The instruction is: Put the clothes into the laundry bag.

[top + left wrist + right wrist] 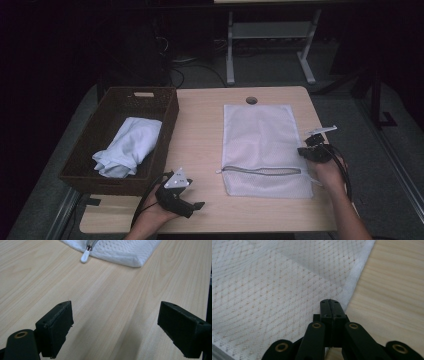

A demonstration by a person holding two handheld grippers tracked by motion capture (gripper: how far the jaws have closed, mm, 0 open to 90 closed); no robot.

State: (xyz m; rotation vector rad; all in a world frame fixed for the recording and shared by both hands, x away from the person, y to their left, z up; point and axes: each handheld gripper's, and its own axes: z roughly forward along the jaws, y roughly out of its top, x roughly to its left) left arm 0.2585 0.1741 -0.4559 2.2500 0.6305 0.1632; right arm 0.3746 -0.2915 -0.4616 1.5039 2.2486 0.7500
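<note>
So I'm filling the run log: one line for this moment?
left gripper open, over bare table | right gripper shut at mesh bag edge | zip closed

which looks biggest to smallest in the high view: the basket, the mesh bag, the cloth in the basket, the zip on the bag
1. basket and mesh bag: too close in spread to rank.
2. cloth, clearly smaller than both.
3. zip, a thin line across the bag.
</note>
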